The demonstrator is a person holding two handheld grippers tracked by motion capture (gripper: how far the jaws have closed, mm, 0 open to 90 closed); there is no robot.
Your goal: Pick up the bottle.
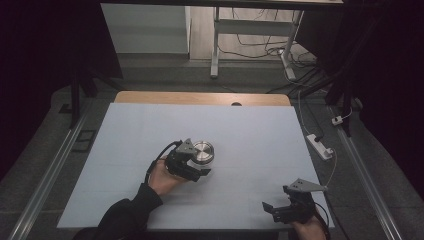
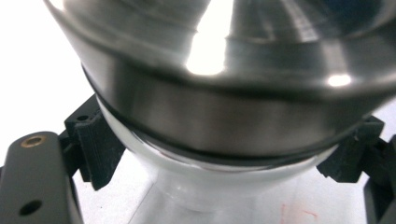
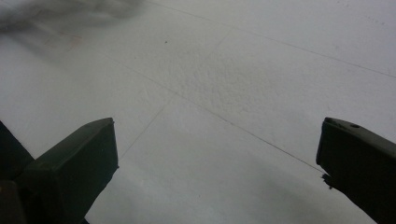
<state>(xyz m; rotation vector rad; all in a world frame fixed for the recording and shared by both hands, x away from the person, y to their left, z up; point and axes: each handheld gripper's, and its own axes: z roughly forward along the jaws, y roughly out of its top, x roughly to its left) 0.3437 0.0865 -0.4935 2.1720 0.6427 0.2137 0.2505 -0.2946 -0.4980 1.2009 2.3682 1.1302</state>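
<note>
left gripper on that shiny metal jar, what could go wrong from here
The left gripper grips the glass body of the jar just under its wide metal lid, where the glass curves inward; smooth glass could slip or twist between the pads. The right gripper sits open near the table's front edge, too far off to steady it.

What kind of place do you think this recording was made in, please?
Probably a lab or workshop set up for recording, not a home: a table under a plain white sheet, metal-framed benches behind, loose cables and a power strip on grey floor.
</note>
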